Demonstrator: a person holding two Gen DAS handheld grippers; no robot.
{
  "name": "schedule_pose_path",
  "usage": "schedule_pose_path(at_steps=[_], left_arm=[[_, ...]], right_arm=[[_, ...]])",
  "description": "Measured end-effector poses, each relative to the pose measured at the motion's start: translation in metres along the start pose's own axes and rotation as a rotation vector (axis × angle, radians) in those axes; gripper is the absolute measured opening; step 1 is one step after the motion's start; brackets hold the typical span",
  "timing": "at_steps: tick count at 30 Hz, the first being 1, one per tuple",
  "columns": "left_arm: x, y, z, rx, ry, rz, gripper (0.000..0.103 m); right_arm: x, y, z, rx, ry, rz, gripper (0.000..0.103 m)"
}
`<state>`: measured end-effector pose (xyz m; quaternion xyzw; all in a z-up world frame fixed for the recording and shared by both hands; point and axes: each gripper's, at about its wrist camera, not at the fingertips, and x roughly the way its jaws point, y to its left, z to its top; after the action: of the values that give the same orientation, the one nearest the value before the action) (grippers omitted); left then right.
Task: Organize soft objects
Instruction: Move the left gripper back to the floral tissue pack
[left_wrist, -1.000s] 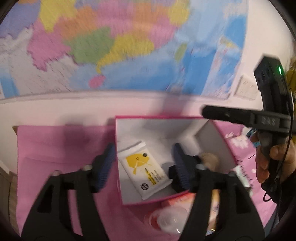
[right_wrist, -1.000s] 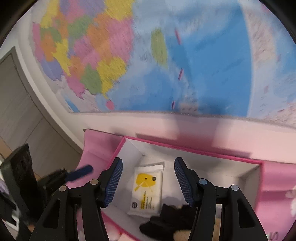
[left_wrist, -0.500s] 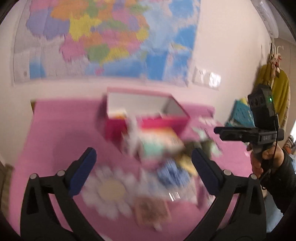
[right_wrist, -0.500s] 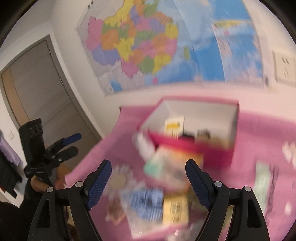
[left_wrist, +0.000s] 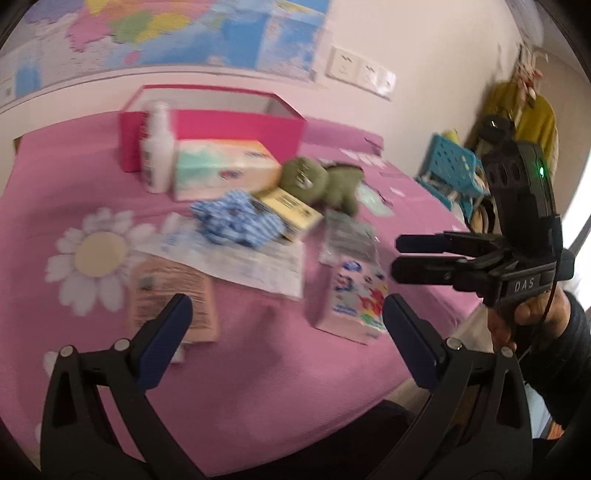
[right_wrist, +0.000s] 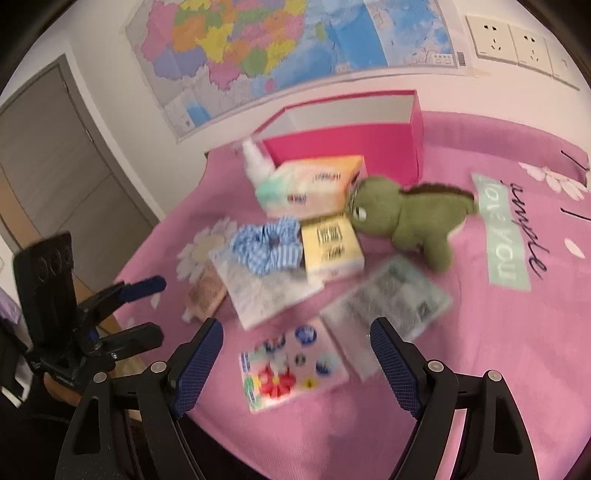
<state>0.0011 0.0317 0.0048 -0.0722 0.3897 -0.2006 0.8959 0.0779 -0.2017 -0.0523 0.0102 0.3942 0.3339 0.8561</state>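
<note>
Right wrist view: the green plush dinosaur (right_wrist: 402, 218) lies on its side on the pink bedspread (right_wrist: 498, 354), its snout touching the tissue pack (right_wrist: 314, 186) and the yellow packet (right_wrist: 332, 247). The blue gingham scrunchie (right_wrist: 267, 245) rests just beside the yellow packet, on top of a clear flat pouch (right_wrist: 264, 295). The cartoon-print pack (right_wrist: 291, 367) lies nearest the camera, with a grey wipes pouch (right_wrist: 391, 299) touching its far right edge. The pink storage box (right_wrist: 347, 147) stands behind the tissue pack, open at the top; its contents cannot be seen. A white bottle (right_wrist: 255, 160) stands at the box's front left corner. The right gripper (right_wrist: 295, 363) hangs above the cartoon-print pack with jaws spread wide, holding nothing. The left gripper (left_wrist: 284, 336) hovers over the near edge of the bedspread, jaws likewise wide apart and empty. A wall map (right_wrist: 280, 48) hangs above the bed.
</note>
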Motion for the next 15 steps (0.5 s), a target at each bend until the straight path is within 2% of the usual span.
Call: schedule_pose_path(at_steps=[5,10,11,13,15], left_arm=[[0.017,-0.021,-0.008,0.035,0.040,-0.046,0.103],[0.030,-0.045,-0.017,0.122,0.055,-0.098,0.103],[0.032,-0.047,-0.018,0.132,0.062,-0.103,0.103],[0.037,-0.050,-0.018,0.147,0.065,-0.112,0.103],[0.042,-0.052,-0.019,0.160,0.064,-0.107,0.103]], right_arm=[[0.006,0.002,-0.016,-0.009,0.026,-0.019,0.083],[0.007,0.003,-0.013,-0.029,0.030,-0.028,0.083],[0.008,0.003,-0.012,-0.025,0.032,-0.022,0.083],[0.012,-0.003,-0.011,0.023,0.054,0.053,0.081],[0.014,-0.007,-0.010,0.047,0.064,0.060,0.081]])
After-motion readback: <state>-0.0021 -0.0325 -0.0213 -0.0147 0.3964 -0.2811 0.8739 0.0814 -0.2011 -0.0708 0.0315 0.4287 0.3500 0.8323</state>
